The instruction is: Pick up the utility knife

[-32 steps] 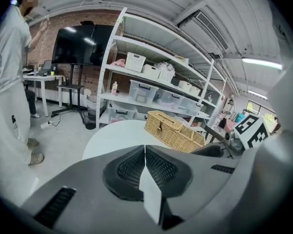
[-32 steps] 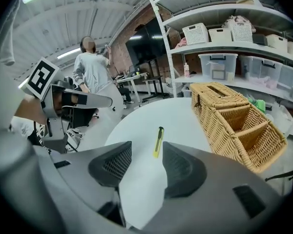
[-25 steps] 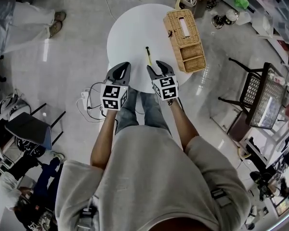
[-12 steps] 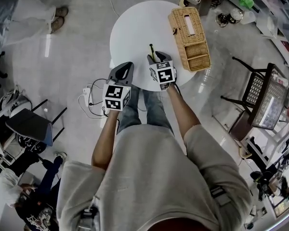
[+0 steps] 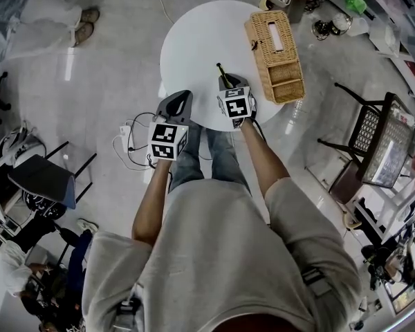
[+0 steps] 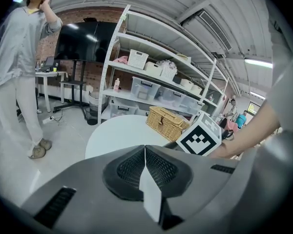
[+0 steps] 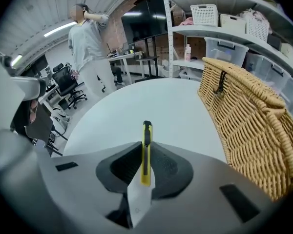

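Note:
The utility knife [image 7: 146, 150], slim, yellow and black, lies on the round white table [image 5: 194, 40]. Its far end sticks out past my right gripper [image 5: 228, 83] towards the table's middle. In the right gripper view the jaws of the right gripper [image 7: 145, 147] have just been closing, and the pads now press on the knife's two sides. My left gripper [image 5: 180, 97] hangs at the table's near edge, left of the right one. In the left gripper view the left gripper [image 6: 145, 147] is shut with nothing between its pads.
A wicker basket [image 5: 275, 47] sits on the table's right side, close to the right gripper. A person [image 5: 28, 19] stands on the floor at the upper left. Cables and a power strip [image 5: 124, 140] lie below the table's near edge. A metal chair [image 5: 370, 140] stands to the right.
My right gripper moved forward and down over the knife, and its wide-open jaws closed onto it. The left gripper stayed where it was.

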Action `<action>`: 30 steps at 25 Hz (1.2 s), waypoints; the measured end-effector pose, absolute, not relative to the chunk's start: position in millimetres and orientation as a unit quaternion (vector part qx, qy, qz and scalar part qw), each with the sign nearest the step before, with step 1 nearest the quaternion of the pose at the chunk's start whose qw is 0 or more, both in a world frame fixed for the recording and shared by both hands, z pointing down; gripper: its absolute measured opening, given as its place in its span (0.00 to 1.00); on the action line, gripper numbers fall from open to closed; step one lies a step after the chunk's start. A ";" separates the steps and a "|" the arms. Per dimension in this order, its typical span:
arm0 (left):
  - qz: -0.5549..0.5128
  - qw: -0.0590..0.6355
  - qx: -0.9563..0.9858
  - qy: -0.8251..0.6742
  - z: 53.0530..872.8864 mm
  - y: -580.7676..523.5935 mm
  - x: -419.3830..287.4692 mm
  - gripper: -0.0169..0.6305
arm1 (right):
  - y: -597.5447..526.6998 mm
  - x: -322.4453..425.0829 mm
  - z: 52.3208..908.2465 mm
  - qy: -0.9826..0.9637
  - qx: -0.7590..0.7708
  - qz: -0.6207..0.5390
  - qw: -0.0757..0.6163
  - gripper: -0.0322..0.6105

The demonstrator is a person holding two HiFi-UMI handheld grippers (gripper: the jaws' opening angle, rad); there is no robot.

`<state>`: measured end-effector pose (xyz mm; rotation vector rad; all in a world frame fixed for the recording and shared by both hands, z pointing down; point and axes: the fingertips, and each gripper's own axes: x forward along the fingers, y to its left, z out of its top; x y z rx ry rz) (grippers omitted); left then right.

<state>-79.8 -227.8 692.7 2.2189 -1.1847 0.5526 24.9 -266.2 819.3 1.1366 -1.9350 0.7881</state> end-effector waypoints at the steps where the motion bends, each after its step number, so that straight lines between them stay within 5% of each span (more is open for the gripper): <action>1: 0.205 0.280 0.827 -0.443 692.8 -227.5 -80.2 0.06 | -266.0 26.5 821.4 -0.755 0.442 0.307 0.374 0.16; 30: 0.202 0.259 0.839 -0.435 666.6 -229.9 -83.8 0.06 | -219.7 74.3 678.9 -0.789 0.514 0.253 0.222 0.16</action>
